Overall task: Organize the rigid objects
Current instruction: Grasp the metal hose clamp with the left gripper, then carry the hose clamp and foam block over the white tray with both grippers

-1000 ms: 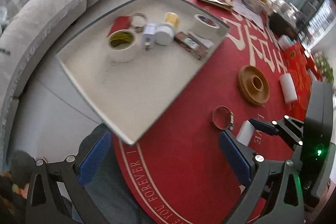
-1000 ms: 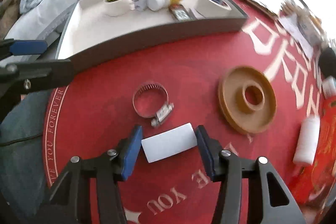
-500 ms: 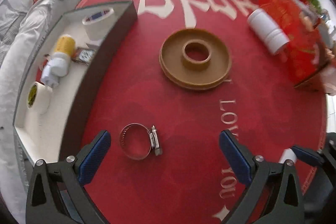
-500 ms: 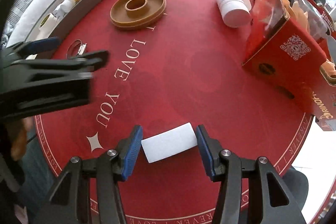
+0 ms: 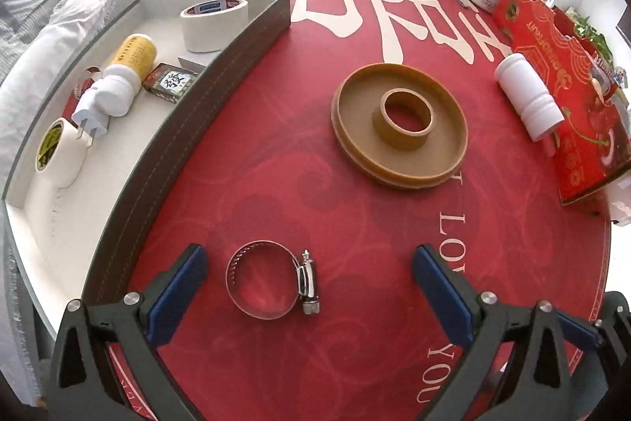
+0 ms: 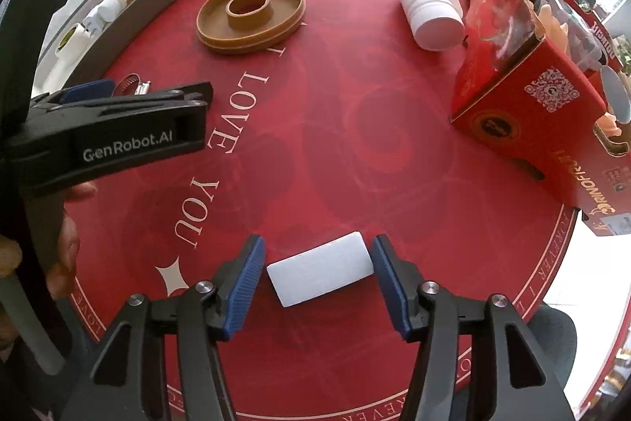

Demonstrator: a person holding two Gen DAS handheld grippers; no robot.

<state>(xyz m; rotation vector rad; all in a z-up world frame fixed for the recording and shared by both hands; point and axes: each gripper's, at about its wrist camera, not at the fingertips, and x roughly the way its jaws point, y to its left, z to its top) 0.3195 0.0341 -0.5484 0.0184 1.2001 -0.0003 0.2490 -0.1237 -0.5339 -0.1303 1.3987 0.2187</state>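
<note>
we see the right tool (image 6: 317, 273) pointing down at the red worktop (image 6: 355, 129), its jaws having just been opening; the white block (image 6: 320, 274) lies between the blue pads (image 6: 245, 285) with a narrow gap on each side, so nothing is pinched. the left tool (image 5: 305, 296) is spread wide over the metal hose clamp (image 5: 272, 281), which lies flat on the worktop between the pads, nearer the left one and touching neither. the grey tray (image 5: 185, 117) sits at the left, holding two tape rolls, a yellow bottle (image 5: 132, 60), a plug adapter and a small box. the tan ring dish (image 5: 400, 125) lies far of the clamp; the white bottle (image 5: 528, 95) lies on its side beside the red carton (image 5: 568, 73) at the right.
</note>
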